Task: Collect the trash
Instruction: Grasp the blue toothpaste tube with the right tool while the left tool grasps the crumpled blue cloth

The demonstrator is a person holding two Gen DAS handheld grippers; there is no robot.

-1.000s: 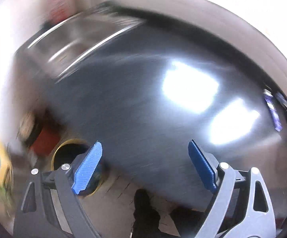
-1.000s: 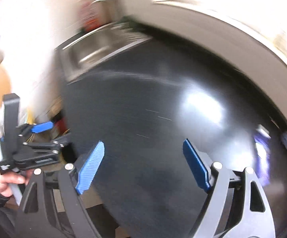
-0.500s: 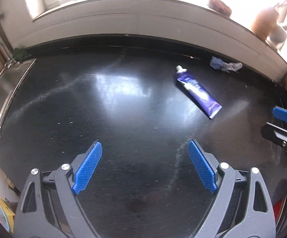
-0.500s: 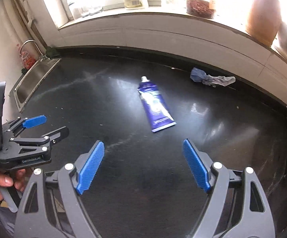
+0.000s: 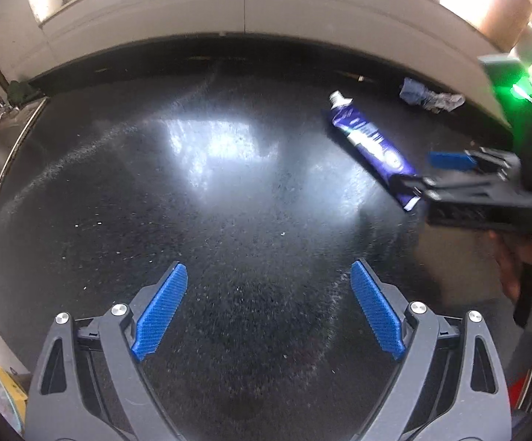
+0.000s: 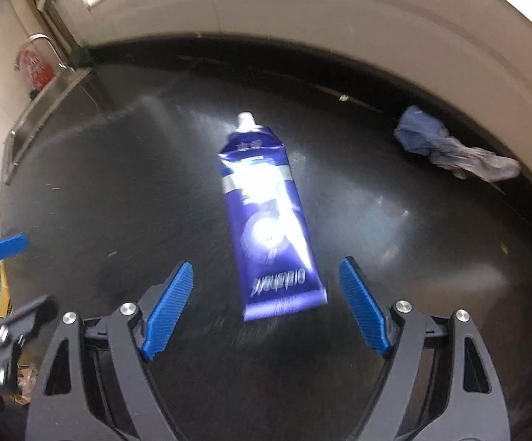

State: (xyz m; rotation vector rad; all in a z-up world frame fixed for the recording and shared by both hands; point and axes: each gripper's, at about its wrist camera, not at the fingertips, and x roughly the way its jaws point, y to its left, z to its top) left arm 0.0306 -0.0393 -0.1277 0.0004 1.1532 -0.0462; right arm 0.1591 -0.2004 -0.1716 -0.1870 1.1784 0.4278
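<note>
While both claws hang over the dark, glossy desk, neither has hold of anything. The right claw stands wide open, its two blue pads spread to either side of the crimped flat end of one blue tube, which lies flat on the desk with its white cap pointing away toward the back wall; the pads are near the tube's end but apart from it (the picture is a little blurred there). The left claw is likewise spread wide, with only bare desk between its two blue pads, well apart from the tube, which in its view lies up and to the right on a slant. In that same view the right claw shows from the side at the right edge, its tip over the tube's flat end.

One crumpled blue-grey rag lies farther back, near the foot of the pale wall and to the right of the tube. One steel sink is set into the desk's left end, with one curved tap above it.
</note>
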